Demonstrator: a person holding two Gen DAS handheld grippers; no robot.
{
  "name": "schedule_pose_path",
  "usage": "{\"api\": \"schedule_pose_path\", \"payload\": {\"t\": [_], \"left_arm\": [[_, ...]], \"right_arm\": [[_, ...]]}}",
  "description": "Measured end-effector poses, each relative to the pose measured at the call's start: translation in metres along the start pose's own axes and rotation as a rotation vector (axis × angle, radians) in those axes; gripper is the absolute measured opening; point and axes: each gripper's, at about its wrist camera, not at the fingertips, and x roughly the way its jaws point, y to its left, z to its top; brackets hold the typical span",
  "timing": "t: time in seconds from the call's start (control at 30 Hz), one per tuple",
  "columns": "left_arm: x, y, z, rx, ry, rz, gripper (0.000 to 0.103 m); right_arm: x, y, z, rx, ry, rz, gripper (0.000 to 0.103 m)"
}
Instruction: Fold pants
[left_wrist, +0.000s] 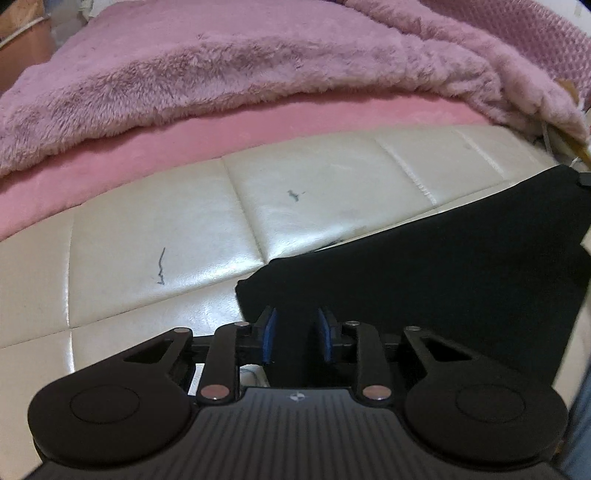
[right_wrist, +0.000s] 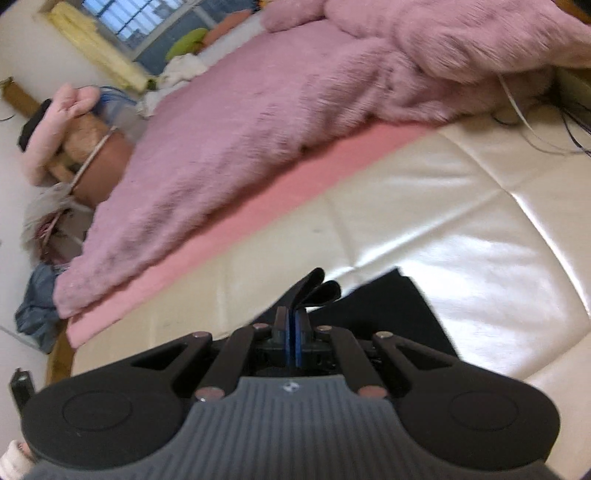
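Observation:
The black pants (left_wrist: 443, 266) lie on the cream leather footboard (left_wrist: 155, 258) of a bed, stretching from lower centre to the right edge in the left wrist view. My left gripper (left_wrist: 295, 332) is open, its blue pads either side of the pants' near corner. My right gripper (right_wrist: 293, 328) is shut on a folded edge of the black pants (right_wrist: 376, 310), with cloth loops sticking out past the pads.
A fluffy pink blanket (left_wrist: 221, 81) over a pink sheet (left_wrist: 184, 144) covers the bed beyond the cream surface. In the right wrist view, clothes and a stuffed toy (right_wrist: 70, 122) lie at the far left, with cables (right_wrist: 546, 136) at the upper right.

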Motion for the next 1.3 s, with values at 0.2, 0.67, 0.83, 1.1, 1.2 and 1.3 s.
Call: {"api": "schedule_pose_path", "payload": {"t": [0.2, 0.67, 0.83, 1.1, 1.2, 1.3], "left_arm": [[0.008, 0.006, -0.004, -0.043, -0.006, -0.018, 0.025], [0.025, 0.001, -0.004, -0.017, -0.002, -0.010, 0.018], [0.027, -0.004, -0.008, -0.012, -0.024, 0.032, 0.015], [-0.015, 0.004, -0.025, -0.088, -0.078, 0.051, 0.015], [-0.030, -0.009, -0.038, -0.088, -0.088, -0.019, 0.015], [-0.036, -0.028, -0.053, -0.045, -0.062, -0.068, 0.015]], "right_arm": [[0.012, -0.026, -0.006, -0.024, 0.021, -0.051, 0.000], [0.056, -0.018, -0.014, -0.269, 0.007, -0.362, 0.000], [0.078, -0.014, -0.028, -0.399, 0.003, -0.455, 0.000], [0.032, -0.009, -0.031, -0.424, -0.069, -0.542, 0.002], [0.014, 0.007, -0.048, -0.443, -0.091, -0.409, 0.004], [0.016, 0.024, -0.070, -0.440, -0.069, -0.314, 0.004]]}}
